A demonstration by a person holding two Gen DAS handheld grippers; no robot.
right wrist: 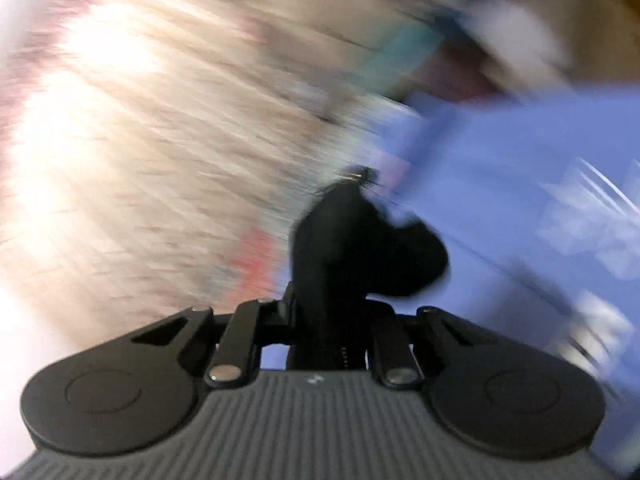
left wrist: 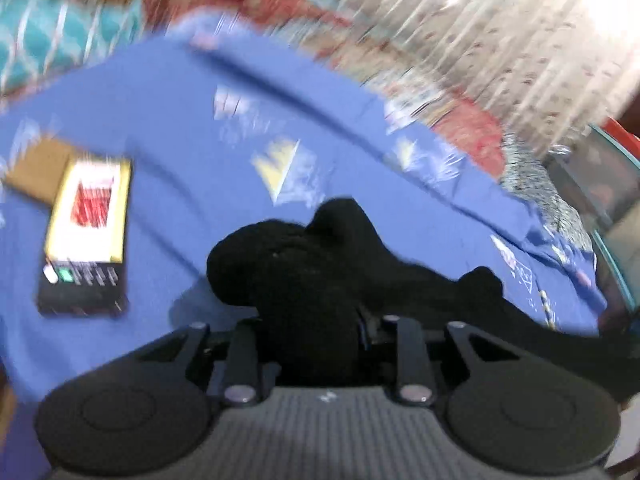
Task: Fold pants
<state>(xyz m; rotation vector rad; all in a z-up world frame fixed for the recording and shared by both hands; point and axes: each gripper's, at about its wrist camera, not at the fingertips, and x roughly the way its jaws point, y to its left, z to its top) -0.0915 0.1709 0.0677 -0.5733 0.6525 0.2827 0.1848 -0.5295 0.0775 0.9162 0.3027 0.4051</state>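
The black pants (left wrist: 320, 264) are bunched in my left gripper (left wrist: 316, 332), which is shut on them above a blue patterned cloth (left wrist: 192, 120). The fabric trails off to the right. In the right wrist view my right gripper (right wrist: 332, 320) is shut on another bunch of the black pants (right wrist: 352, 248), held up over the edge of the blue cloth (right wrist: 520, 184). The fingertips of both grippers are hidden by fabric. Both views are motion-blurred.
A yellow, red and black box (left wrist: 86, 236) lies on the blue cloth at the left, next to a brown cardboard piece (left wrist: 36, 170). A red and white patterned spread (left wrist: 440, 40) lies beyond. A teal patterned cushion (left wrist: 52, 40) is at far left.
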